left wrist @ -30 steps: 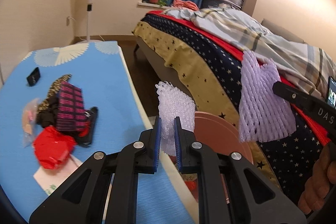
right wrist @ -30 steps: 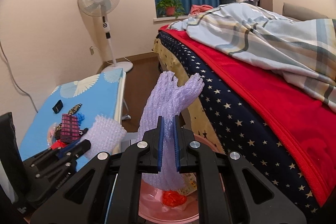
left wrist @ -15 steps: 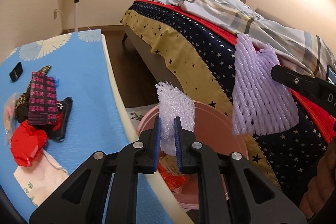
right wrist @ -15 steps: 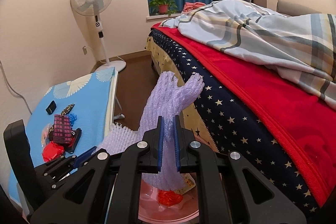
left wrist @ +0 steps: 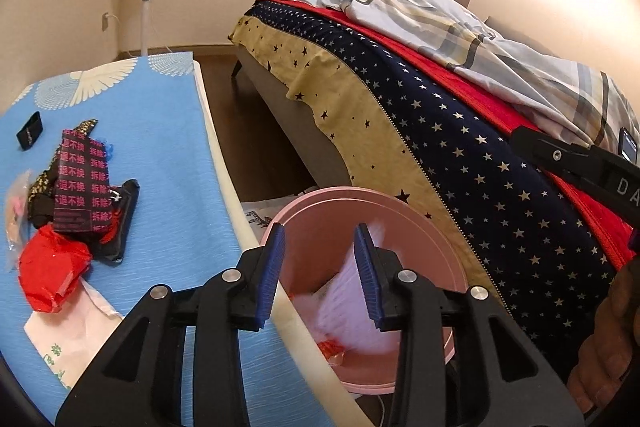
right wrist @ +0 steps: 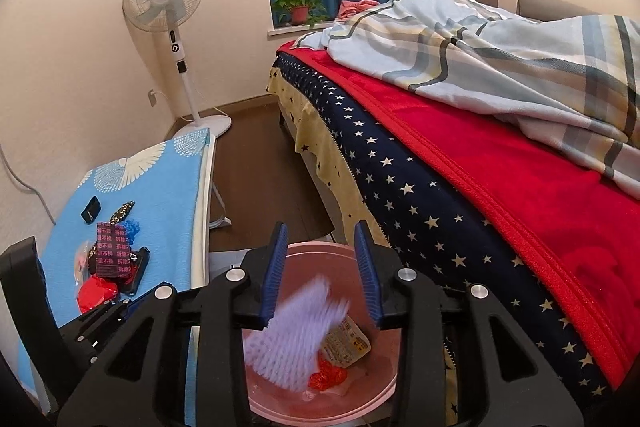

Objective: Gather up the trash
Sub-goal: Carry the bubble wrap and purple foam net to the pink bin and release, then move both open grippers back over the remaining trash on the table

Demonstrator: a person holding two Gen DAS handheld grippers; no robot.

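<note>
Both the left claw (left wrist: 318, 259) and the right claw (right wrist: 320, 259) have just been opening and now stand released with nothing between their blue pads, while the pale lilac foam net sleeves (right wrist: 294, 331), blurred in the pictures, are already in the round pink plastic bin (left wrist: 404, 203) on the floor beside the worktop's right edge. Trash remains near the left edge of the blue-covered worktop (left wrist: 160, 155): a crumpled red plastic bag (left wrist: 52, 273) and a dark printed wrapper (left wrist: 80, 183) resting on other scraps. Judged by its look, the bag is light, soft and slippery, best pinched at a raised fold.
</note>
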